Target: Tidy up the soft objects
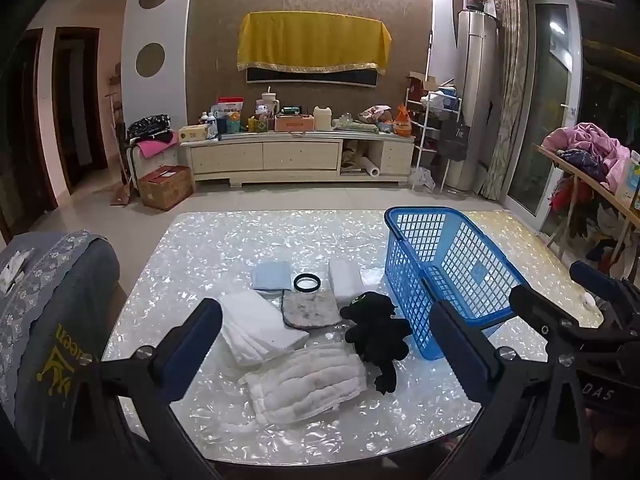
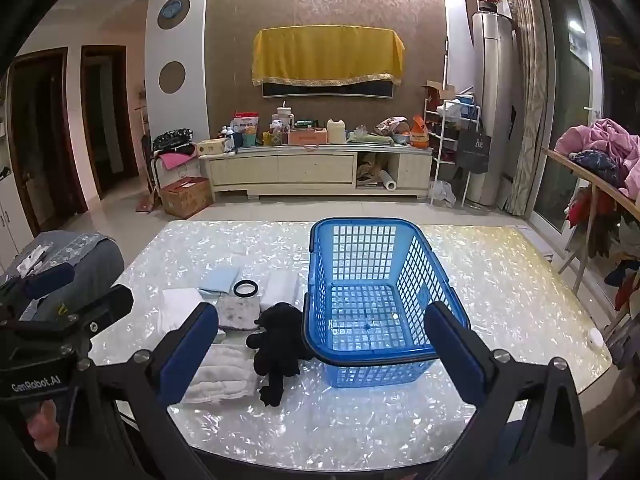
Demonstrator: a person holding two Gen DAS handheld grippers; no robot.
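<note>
Both claws, left (image 1: 326, 354) and right (image 2: 320, 354), are spread fully wide, empty, above the table's (image 1: 192, 248) near edge. The soft things lie left of the blue basket (image 2: 376, 292): black plush (image 1: 378, 332) touching it, white cloths (image 1: 260, 328), grey cloth (image 1: 310, 310), black ring (image 1: 307, 282).
</note>
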